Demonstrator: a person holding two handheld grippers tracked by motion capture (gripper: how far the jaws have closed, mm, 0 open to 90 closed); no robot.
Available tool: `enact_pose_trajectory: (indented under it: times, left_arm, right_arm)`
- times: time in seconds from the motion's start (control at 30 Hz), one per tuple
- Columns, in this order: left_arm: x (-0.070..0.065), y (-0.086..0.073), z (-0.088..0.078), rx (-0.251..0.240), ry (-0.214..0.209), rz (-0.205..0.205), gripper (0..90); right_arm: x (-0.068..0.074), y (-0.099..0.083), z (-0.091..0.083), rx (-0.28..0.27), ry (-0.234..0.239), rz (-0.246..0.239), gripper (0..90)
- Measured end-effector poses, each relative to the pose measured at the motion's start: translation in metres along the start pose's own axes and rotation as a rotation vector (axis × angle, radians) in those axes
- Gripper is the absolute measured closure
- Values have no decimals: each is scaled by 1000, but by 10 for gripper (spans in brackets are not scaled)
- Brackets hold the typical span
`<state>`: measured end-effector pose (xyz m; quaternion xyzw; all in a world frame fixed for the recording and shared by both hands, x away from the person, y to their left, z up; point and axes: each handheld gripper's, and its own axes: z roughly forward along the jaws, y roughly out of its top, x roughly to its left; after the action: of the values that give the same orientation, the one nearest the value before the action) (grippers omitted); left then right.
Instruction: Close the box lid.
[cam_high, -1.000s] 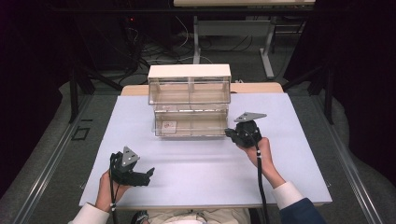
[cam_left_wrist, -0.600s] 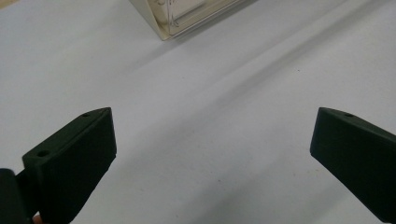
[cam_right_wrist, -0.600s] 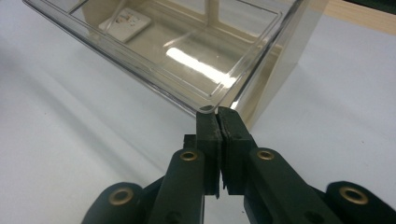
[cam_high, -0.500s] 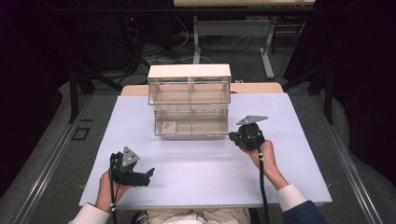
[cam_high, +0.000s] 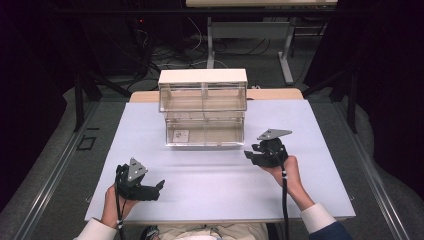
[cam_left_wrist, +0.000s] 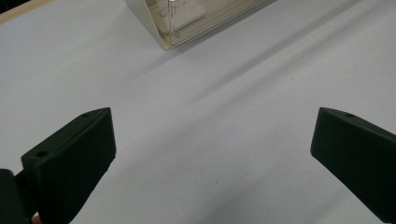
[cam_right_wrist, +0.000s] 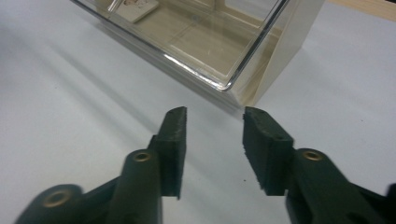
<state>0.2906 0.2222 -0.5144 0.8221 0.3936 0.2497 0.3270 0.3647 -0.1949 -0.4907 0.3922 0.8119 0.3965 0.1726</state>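
A clear plastic cabinet (cam_high: 202, 92) with a white top stands at the back middle of the table. Its lower drawer (cam_high: 205, 131) is pulled out, and a small white card (cam_high: 179, 135) lies inside it. My right gripper (cam_high: 248, 155) hovers just off the drawer's right front corner (cam_right_wrist: 233, 74). Its jaws have just been opening, and nothing is between the fingertips (cam_right_wrist: 215, 121). My left gripper (cam_high: 159, 186) rests low at the near left, jaws wide open and empty (cam_left_wrist: 212, 135), pointing toward the drawer (cam_left_wrist: 187, 18).
A white sheet (cam_high: 210, 175) covers the table, with bare room between the two grippers. Dark floor, cables and table legs lie beyond the far edge.
My right gripper has drawn back a little from the drawer's corner toward the person, and its jaws have parted. The left gripper has kept still.
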Motion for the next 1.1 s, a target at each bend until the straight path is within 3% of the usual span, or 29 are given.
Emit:
enact_pose_trajectory:
  times: [0.07, 0.1, 0.27, 0.4, 0.43, 0.47, 0.6, 0.63, 0.73, 1.1]
  left_arm:
    - [0, -1, -2, 4, 2, -1, 1]
    - [0, -2, -2, 1, -3, -1, 1]
    - [0, -4, -5, 0, -6, -2, 1]
    - [-1, -6, -8, -17, -11, -4, 1]
    - [-1, -7, -9, -15, -11, -10, 1]
    - [-1, -7, -10, -15, -11, -7, 1]
    - [-2, -10, -12, -18, -18, -9, 1]
    - [-3, -11, -13, -19, -22, -14, 1]
    - [-3, -13, -15, -23, -19, -9, 1]
    - [-6, -22, -20, 2, -20, 2, 0]
  right_arm:
    - [1, -3, -4, 24, 22, -9, 458]
    - [2, -4, -4, 2, 22, -7, 421]
    - [4, -13, -10, 22, 49, -23, 266]
    - [7, -19, -14, 31, 43, -34, 147]
    - [9, -22, -14, 29, 64, -33, 143]
    - [11, -23, -17, 63, 61, -44, 137]
    - [13, -31, -24, 52, 78, -61, 86]
    - [13, -34, -25, 25, 75, -67, 66]
    - [11, -41, -31, 42, 93, -65, 35]
    - [7, -61, -50, 31, 77, -76, 0]
